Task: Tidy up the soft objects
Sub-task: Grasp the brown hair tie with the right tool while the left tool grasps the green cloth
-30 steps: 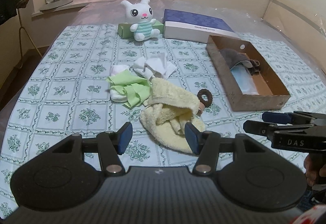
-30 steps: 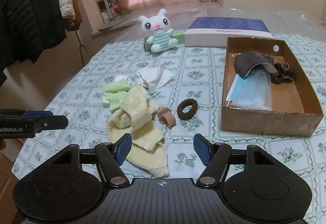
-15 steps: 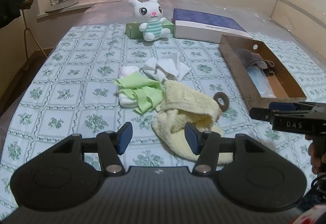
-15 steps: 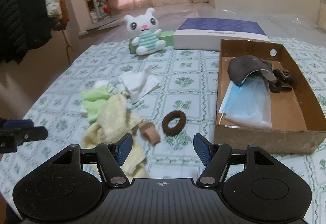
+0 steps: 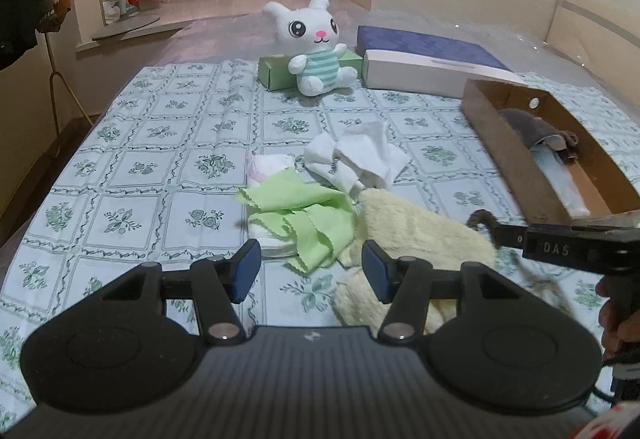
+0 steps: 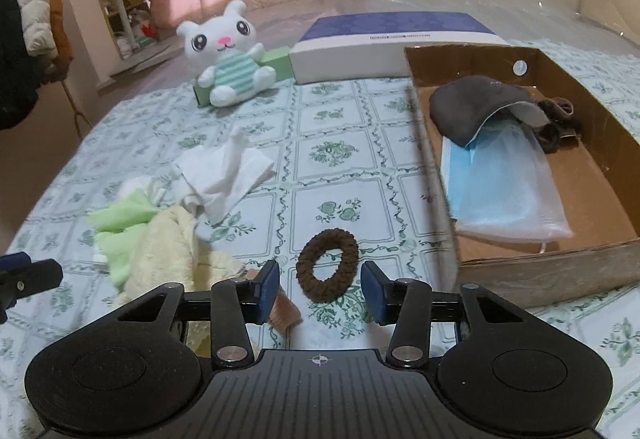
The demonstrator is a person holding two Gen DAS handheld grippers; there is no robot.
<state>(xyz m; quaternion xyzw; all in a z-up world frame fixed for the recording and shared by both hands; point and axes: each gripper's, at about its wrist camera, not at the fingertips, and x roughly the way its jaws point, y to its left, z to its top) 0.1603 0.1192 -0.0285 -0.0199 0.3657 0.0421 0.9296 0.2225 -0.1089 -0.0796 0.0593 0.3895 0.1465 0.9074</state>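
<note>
A brown hair tie lies flat on the patterned cloth, between the blue pads of my right gripper. The jaws are closing and the pads stand clear of it. A tan band lies by the left pad. My left gripper hangs open over the green cloth and the yellow towel, holding nothing. White tissues and a pale folded cloth lie behind. The cardboard box holds a dark cap, a blue mask and a dark item.
A white plush rabbit sits against a green box at the far edge, beside a blue and white box. Coats hang on a rack to the left. A hand holds the right gripper's handle.
Both grippers have moved forward and down toward the pile. The right gripper has swung from the towel to the hair tie and its jaws have narrowed. The left jaws keep their gap.
</note>
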